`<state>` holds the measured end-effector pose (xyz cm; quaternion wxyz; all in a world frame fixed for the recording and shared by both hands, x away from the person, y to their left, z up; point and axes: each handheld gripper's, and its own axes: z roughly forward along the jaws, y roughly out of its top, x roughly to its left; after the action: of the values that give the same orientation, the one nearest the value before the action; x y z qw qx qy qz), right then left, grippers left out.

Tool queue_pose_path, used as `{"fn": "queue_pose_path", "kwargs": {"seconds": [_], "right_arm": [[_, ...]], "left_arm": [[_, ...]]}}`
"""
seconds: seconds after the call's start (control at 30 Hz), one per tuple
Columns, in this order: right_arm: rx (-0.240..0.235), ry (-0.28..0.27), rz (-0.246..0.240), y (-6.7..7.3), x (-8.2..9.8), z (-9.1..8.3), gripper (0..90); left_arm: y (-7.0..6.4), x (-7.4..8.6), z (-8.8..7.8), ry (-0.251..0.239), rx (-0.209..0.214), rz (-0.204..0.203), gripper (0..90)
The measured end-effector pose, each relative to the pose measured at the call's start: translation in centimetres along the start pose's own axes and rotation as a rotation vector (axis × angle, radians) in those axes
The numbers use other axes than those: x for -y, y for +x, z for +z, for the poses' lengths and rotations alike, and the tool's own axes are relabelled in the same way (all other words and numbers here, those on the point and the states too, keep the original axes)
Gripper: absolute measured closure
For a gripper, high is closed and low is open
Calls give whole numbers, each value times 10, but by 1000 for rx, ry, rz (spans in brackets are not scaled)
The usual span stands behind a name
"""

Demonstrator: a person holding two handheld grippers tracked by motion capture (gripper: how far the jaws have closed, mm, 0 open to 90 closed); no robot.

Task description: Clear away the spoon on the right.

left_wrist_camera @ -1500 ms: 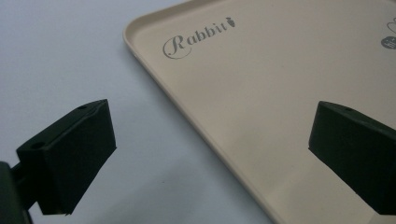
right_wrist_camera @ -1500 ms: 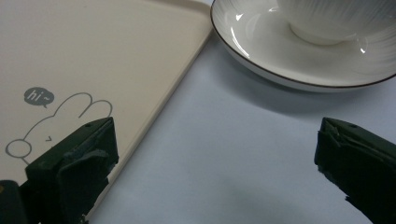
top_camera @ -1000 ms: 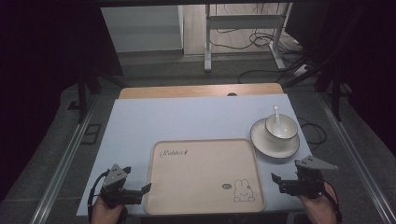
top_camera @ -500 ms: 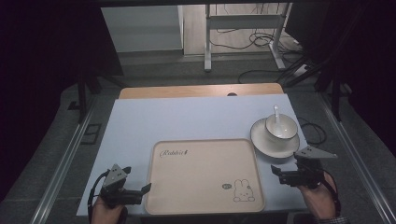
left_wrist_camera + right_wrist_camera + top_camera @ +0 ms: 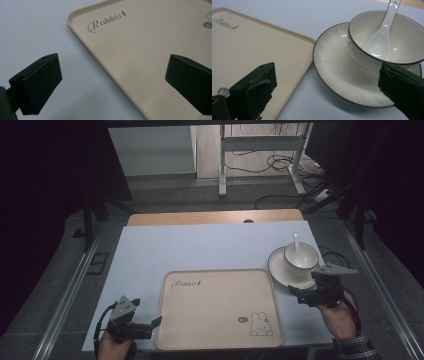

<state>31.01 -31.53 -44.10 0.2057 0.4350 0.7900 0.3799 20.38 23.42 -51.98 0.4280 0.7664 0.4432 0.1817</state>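
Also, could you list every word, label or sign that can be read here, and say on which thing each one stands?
"Rabbit", in grey script with a small carrot mark after it: on the far-left corner of the beige tray.
A small round grey badge beside the rabbit drawing on the tray: its letters are too small and blurred to read.
The plate, the bowl and the spoon: no writing.

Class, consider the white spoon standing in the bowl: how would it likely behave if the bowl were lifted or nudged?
The spoon looks glazed and glossy, so it is probably slippery and brittle. It leans loosely on the rim of the bowl, handle sticking out, so it would likely slide or rattle. The bowl sits unfixed on the saucer and may shift too.
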Motion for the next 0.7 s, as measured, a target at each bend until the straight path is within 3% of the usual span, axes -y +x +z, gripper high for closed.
{"fn": "queue_pose_path", "kwargs": {"seconds": [0.4,0.7], "right_arm": [[21,-6,23,-18,-21,11,15],[46,38,38,-31,-35,27,8]], "left_arm": [[0,0,0,0,0,1,4],[0,0,0,3,-2,3,5]]}}
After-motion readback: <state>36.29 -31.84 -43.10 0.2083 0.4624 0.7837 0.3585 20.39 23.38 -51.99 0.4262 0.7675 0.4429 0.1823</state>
